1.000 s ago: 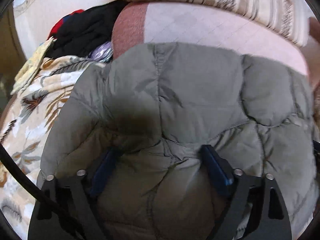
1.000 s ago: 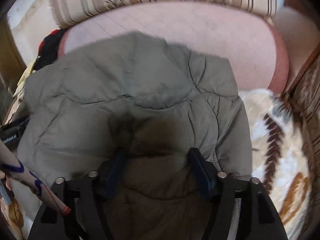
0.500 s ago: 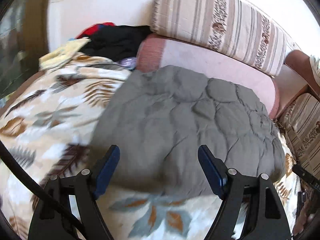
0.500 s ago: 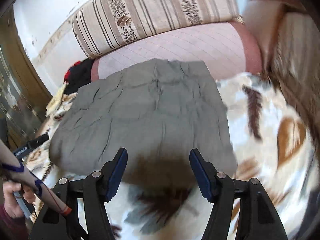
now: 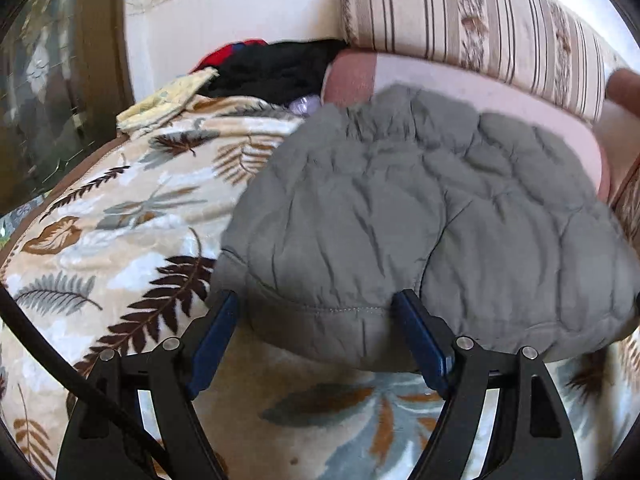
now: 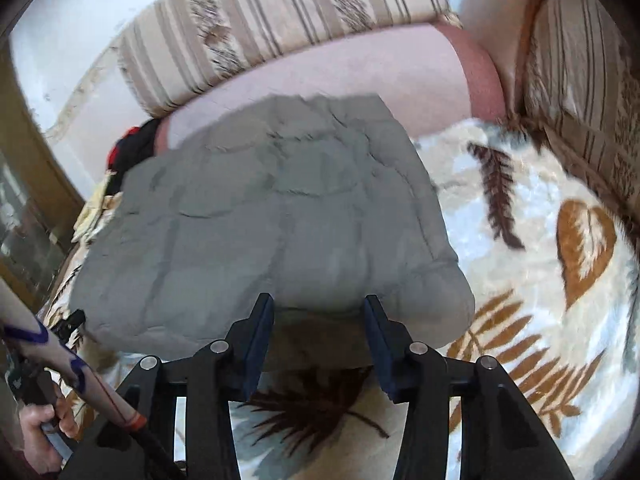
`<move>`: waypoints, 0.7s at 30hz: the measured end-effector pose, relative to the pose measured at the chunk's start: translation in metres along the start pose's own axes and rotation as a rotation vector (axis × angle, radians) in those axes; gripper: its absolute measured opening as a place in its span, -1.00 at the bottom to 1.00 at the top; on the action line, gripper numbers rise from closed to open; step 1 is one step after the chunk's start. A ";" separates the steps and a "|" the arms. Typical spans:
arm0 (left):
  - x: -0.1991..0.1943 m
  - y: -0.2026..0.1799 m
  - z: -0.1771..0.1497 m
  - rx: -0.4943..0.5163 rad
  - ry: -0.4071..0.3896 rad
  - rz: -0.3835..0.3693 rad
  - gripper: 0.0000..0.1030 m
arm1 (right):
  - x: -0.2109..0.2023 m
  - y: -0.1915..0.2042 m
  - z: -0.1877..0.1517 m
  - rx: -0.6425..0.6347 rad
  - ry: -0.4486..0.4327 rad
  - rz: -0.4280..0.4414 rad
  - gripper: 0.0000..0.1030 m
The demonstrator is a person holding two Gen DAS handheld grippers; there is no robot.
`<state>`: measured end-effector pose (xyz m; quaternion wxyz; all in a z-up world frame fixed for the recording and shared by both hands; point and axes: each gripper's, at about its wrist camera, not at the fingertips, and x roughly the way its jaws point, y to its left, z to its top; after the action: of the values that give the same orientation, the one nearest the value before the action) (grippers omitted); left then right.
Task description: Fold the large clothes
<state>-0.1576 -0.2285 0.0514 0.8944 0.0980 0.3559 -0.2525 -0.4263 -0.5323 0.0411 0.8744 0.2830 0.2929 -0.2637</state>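
Both tongs at the near hem of the grey puffer jacket (image 5: 420, 208): left gripper (image 5: 316, 332) opening, right gripper (image 6: 318, 330) closing, neither pinching yet. Need thick bites w/ both, then lift evenly.

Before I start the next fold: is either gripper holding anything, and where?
Nothing gripped yet. The grey jacket's near edge lies between both pairs of jaws; the left gripper is opening, the right gripper closing.

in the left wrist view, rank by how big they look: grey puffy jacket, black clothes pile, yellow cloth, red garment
Largest to smallest as they look:
1. grey puffy jacket, though it lies nearest the camera
2. black clothes pile
3. yellow cloth
4. red garment, mostly hidden behind the black pile, so its true size is unsure
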 end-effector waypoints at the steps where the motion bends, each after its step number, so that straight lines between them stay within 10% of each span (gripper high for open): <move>1: 0.005 0.000 -0.001 0.004 0.012 0.009 0.70 | 0.004 -0.002 -0.001 0.008 0.015 0.004 -0.02; 8: 0.017 0.020 -0.003 -0.135 0.099 -0.069 0.83 | 0.026 -0.019 -0.009 0.089 0.080 0.052 -0.01; 15: -0.024 0.046 0.009 -0.200 -0.023 -0.027 0.82 | -0.018 -0.039 -0.005 0.194 -0.026 0.068 0.30; 21: -0.006 0.083 0.004 -0.368 0.081 -0.068 0.82 | -0.017 -0.079 -0.014 0.370 0.005 0.068 0.37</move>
<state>-0.1159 -0.1571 0.0577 0.8730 -0.0691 0.4350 -0.2092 -0.4926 -0.5732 0.0165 0.8152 0.4493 0.2319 -0.2826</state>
